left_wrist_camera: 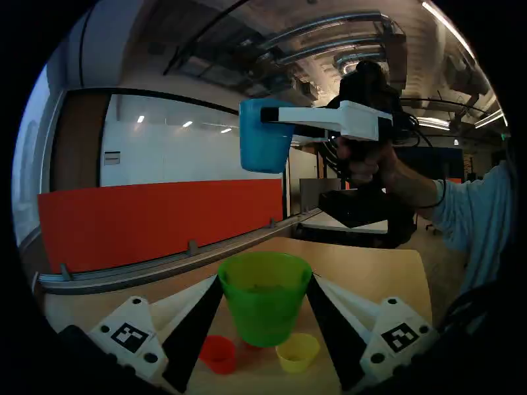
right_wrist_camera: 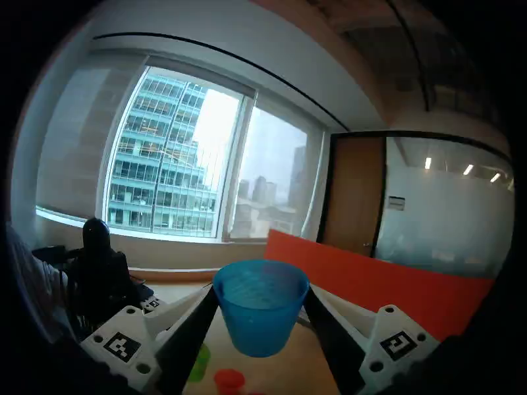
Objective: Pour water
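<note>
- Pinching a translucent green plastic cup (left_wrist_camera: 265,306) upright, the left gripper (left_wrist_camera: 265,286) hovers over a small red cup (left_wrist_camera: 219,353) and a small yellow cup (left_wrist_camera: 298,352) on the wooden table (left_wrist_camera: 375,270).
- The right gripper (right_wrist_camera: 261,299) clamps an upright blue plastic cup (right_wrist_camera: 261,316); a hand (left_wrist_camera: 365,161) holds it level, raised high.

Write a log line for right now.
left gripper: grips green cup | right gripper: grips blue cup, upright | no pour yet
</note>
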